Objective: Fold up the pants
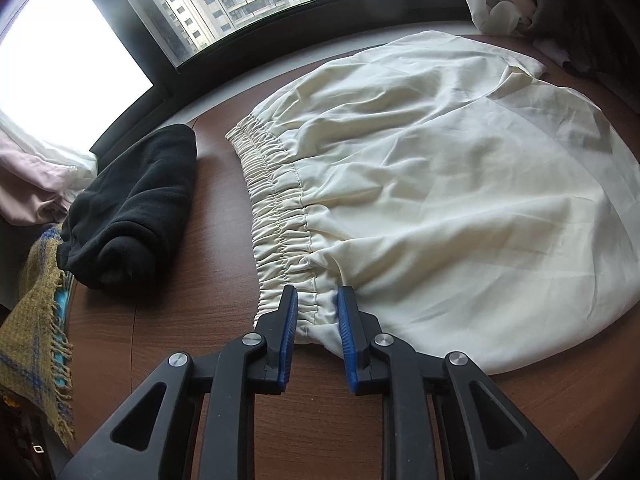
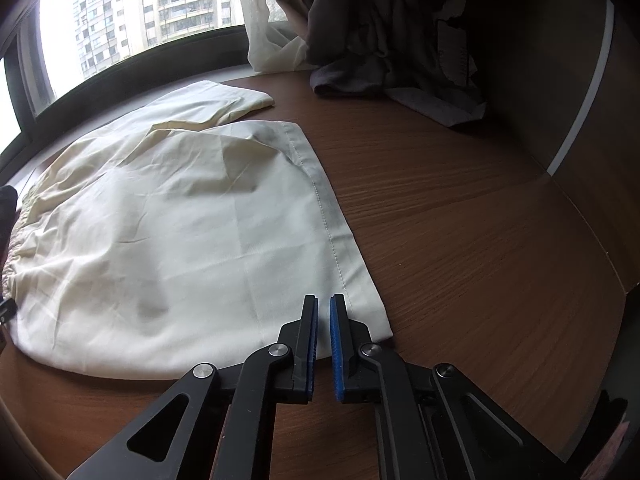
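The pants [image 1: 420, 200] lie ahead of both grippers. The left gripper [image 1: 318, 300] pinches the waistband corner; the right gripper [image 2: 323, 308] pinches the hem corner. Lift both together, keeping the edge taut.

Bare table [image 2: 460, 240] lies open right of the pants [image 2: 180, 240]. A black bundle [image 1: 132, 208] crowds their left, curtains [image 2: 380, 40] the far right corner.
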`<state>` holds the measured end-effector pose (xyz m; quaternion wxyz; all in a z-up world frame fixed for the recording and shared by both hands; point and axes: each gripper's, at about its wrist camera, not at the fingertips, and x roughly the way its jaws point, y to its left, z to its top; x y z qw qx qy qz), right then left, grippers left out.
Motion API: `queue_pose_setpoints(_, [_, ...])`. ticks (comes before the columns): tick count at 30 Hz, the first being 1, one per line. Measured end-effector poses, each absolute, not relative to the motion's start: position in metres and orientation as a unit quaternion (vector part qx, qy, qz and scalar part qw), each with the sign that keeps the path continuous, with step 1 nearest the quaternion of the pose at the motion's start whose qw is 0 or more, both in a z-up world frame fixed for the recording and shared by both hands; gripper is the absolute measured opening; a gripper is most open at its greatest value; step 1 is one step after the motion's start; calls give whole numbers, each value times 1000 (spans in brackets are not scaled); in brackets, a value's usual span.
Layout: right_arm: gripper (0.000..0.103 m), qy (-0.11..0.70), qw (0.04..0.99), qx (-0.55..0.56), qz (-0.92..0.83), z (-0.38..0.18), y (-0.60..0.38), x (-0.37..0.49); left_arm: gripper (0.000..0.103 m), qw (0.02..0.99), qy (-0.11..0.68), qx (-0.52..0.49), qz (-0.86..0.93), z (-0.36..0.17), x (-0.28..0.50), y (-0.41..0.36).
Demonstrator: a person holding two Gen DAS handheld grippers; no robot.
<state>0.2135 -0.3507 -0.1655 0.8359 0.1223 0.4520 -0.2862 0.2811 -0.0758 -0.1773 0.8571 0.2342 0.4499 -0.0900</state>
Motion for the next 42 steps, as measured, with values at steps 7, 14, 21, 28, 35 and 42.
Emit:
queue_pose_setpoints(7, [7, 440, 845, 124, -279, -157, -344, 199, 18, 856, 448, 241, -91, -175, 273, -79])
queue_pose_setpoints(14, [5, 435, 849, 120, -275, -147, -340, 177, 10, 854, 449, 242, -103, -168, 255, -79])
queue_pose_setpoints(21, [42, 397, 867, 105, -280, -129, -340, 170, 36, 880, 430, 175, -101, -142, 248, -71])
queue_pose_setpoints(28, [53, 412, 851, 133, -298, -146, -352, 190, 46, 883, 445, 137, -66, -156, 269, -67])
queue_pose_setpoints(35, [53, 432, 829, 155, -318, -168, -358, 198, 54, 876, 460, 137, -51, -176, 273, -69])
queue_pose_setpoints(42, [23, 428, 833, 159, -312, -168, -360, 194, 43, 874, 451, 170, -66, -177, 272, -77])
